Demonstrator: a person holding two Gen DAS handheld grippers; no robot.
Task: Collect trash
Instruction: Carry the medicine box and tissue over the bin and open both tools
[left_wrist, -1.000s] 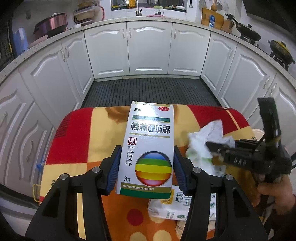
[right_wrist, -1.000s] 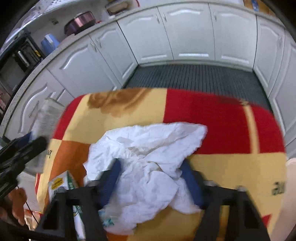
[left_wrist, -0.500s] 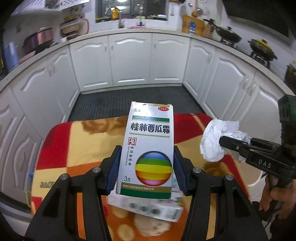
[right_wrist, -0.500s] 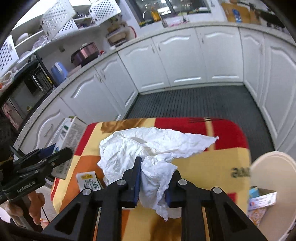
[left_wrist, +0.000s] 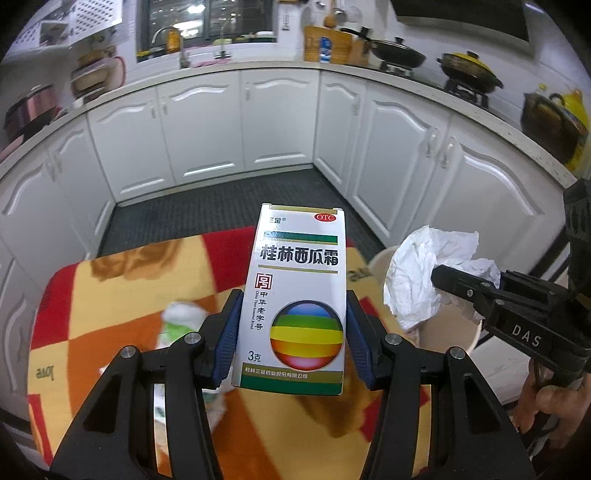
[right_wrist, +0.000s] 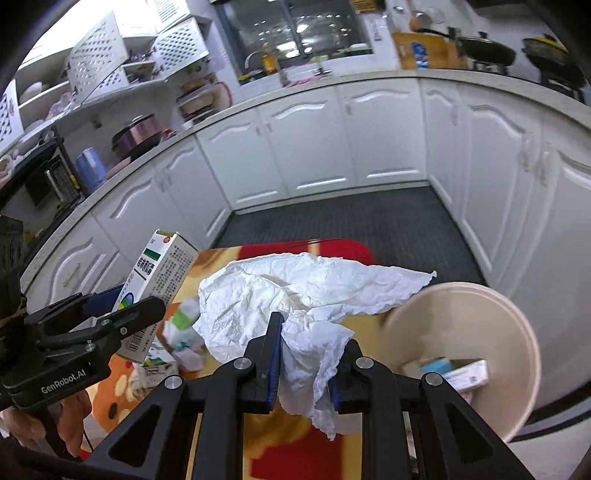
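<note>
My left gripper (left_wrist: 291, 332) is shut on a white medicine box (left_wrist: 299, 295) with a rainbow ball print, held upright above the table. The box also shows in the right wrist view (right_wrist: 155, 288). My right gripper (right_wrist: 306, 354) is shut on a crumpled white tissue (right_wrist: 295, 295), held in the air beside the rim of a cream bin (right_wrist: 517, 332). The tissue (left_wrist: 421, 273) and right gripper (left_wrist: 454, 284) show at the right of the left wrist view, over the bin (left_wrist: 458, 328).
The table has a red, yellow and orange cloth (left_wrist: 122, 295). More crumpled wrappers and a small carton (right_wrist: 177, 343) lie on it. Boxes (right_wrist: 454, 369) lie inside the bin. White kitchen cabinets (left_wrist: 203, 136) surround a dark floor mat (left_wrist: 221, 214).
Both grippers have risen and moved right toward the bin. The right gripper closed on the tissue and lifted it off the table. The left still holds the box.
</note>
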